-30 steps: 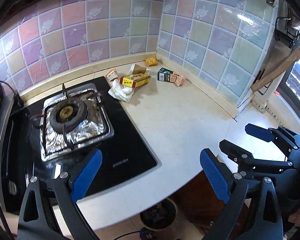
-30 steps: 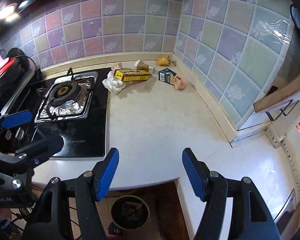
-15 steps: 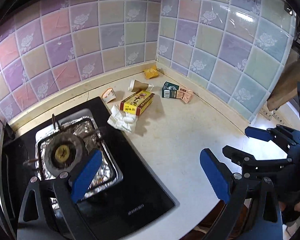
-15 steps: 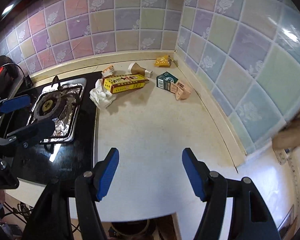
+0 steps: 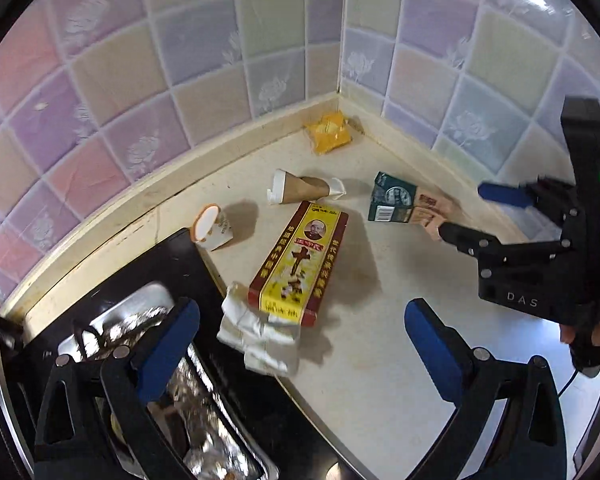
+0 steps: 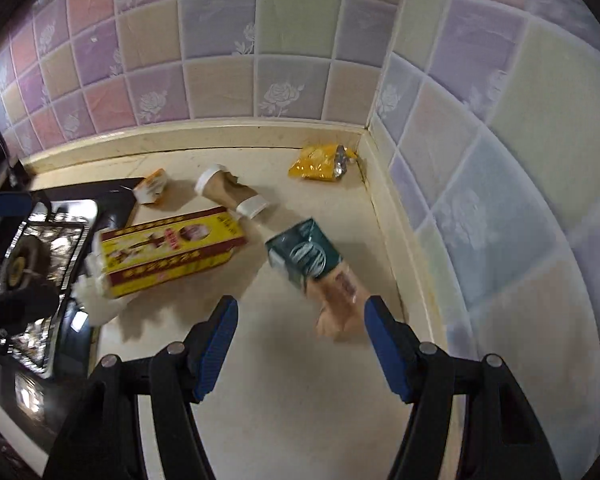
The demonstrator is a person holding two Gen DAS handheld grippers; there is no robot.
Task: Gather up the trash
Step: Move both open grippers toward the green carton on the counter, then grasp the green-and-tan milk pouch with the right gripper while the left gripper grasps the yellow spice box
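Trash, overall: I see six pieces scattered on the cream counter (image 6: 300, 400), gathered toward the far corner where the two tiled walls meet.
Yellow box (image 5: 298, 262): long carton, red-edged, lying flat; its near end rests on the white crumpled tissue (image 5: 256, 334) at the stove's edge.
Green carton (image 6: 304, 254): lying on its side, joined to a flattened peach-coloured wrapper (image 6: 340, 300) on its near side.
Paper cup (image 6: 228, 192): brown, white-rimmed, crushed, on its side beyond the yellow box.
Small cup (image 5: 212, 228): white with an orange rim, tipped over beside the stove's far corner.
Yellow packet (image 6: 320, 158): crumpled, deepest in the corner, near the wall's base.
Right gripper (image 6: 300, 316): my blue pads stand wide apart, holding nothing; the peach wrapper lies between and just beyond them, nearer the right pad.
Left gripper (image 5: 300, 344): jaws apart and empty, above the tissue and the box's near end.
Surface: pale, lightly stained; a black glass stove (image 5: 236, 400) with a foil-lined burner on the left.
Room: pastel rose-patterned tiles (image 6: 220, 76) on both walls.
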